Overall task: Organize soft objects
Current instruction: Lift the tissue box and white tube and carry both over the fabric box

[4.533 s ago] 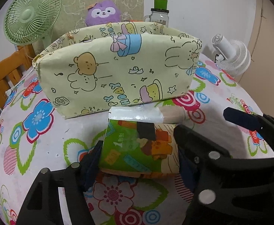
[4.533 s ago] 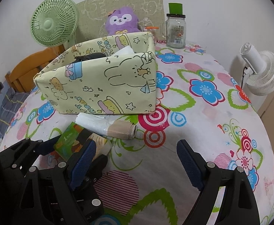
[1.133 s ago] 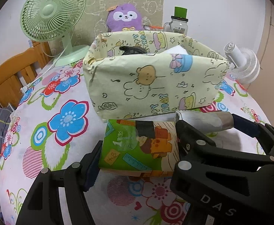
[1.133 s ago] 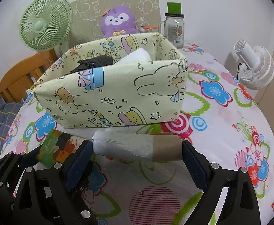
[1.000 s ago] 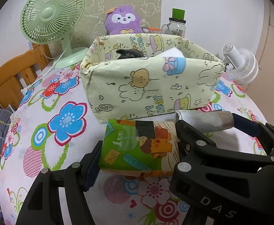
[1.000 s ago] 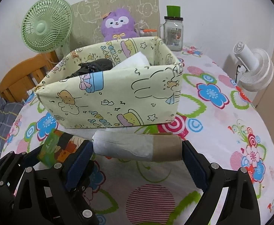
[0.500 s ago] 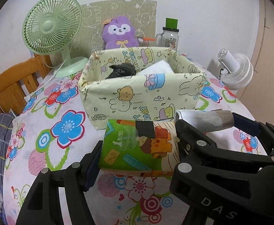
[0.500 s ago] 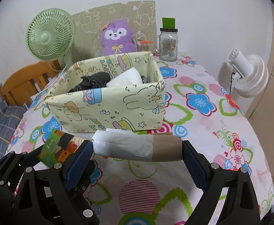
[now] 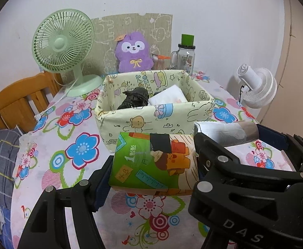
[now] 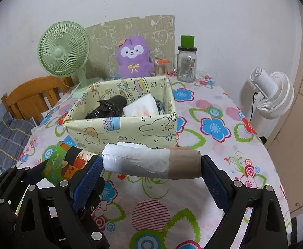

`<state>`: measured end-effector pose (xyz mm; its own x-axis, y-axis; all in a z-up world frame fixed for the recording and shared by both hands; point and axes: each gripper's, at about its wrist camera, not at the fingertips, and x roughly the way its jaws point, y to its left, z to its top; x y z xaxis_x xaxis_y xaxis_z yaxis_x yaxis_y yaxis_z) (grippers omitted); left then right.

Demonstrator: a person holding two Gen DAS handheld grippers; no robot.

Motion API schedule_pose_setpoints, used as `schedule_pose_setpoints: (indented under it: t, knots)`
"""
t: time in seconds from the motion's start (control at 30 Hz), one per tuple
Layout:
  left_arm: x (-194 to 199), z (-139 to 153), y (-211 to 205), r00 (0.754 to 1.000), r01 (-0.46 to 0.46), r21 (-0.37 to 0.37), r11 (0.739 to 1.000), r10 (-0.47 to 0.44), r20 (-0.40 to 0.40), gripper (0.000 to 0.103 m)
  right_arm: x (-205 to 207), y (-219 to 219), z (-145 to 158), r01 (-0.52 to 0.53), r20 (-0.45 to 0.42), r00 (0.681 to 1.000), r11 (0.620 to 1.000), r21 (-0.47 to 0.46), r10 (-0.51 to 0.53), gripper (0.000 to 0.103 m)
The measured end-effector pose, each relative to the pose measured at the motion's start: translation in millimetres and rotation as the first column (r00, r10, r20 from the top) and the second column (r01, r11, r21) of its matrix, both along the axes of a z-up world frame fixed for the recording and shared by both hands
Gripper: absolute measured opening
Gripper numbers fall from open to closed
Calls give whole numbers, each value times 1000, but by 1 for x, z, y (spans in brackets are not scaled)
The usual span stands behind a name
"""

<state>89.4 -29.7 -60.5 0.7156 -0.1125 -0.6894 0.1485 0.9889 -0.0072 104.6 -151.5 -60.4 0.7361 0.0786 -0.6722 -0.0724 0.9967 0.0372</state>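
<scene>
My left gripper [image 9: 151, 164] is shut on a green tissue pack [image 9: 153, 161] with a cartoon print, held above the table. Beside it my right gripper [image 10: 151, 166] is shut on a roll of white plastic bags [image 10: 151, 162] on a brown cardboard core, gripped by its two ends. The roll [image 9: 224, 132] also shows at the right of the left wrist view, and the pack [image 10: 66, 164] at the left of the right wrist view. Beyond both stands a pale yellow cartoon-print fabric bin [image 9: 151, 120] [image 10: 128, 130], holding a black bundle [image 10: 108, 108] and a white pack [image 10: 141, 108].
A floral cloth covers the round table [image 10: 213, 128]. At the back stand a green fan [image 9: 64, 47], a purple plush [image 9: 133, 51] and a glass jar with green lid [image 10: 186, 62]. A white fan [image 10: 271, 95] is at the right edge, a wooden chair [image 9: 16, 101] at the left.
Both grippers have risen with the pack and the roll held in them. The bin now sits lower and farther off, and its inside shows more.
</scene>
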Motion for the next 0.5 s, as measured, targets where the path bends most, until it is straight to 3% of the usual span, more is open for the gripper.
schedule_pose_setpoints:
  t: [0.5]
  knots:
    - [-16,33,-4,999,-3,-6,1000,3,42,74,-18,-4,37,-30,63,998,999,-12,30,95]
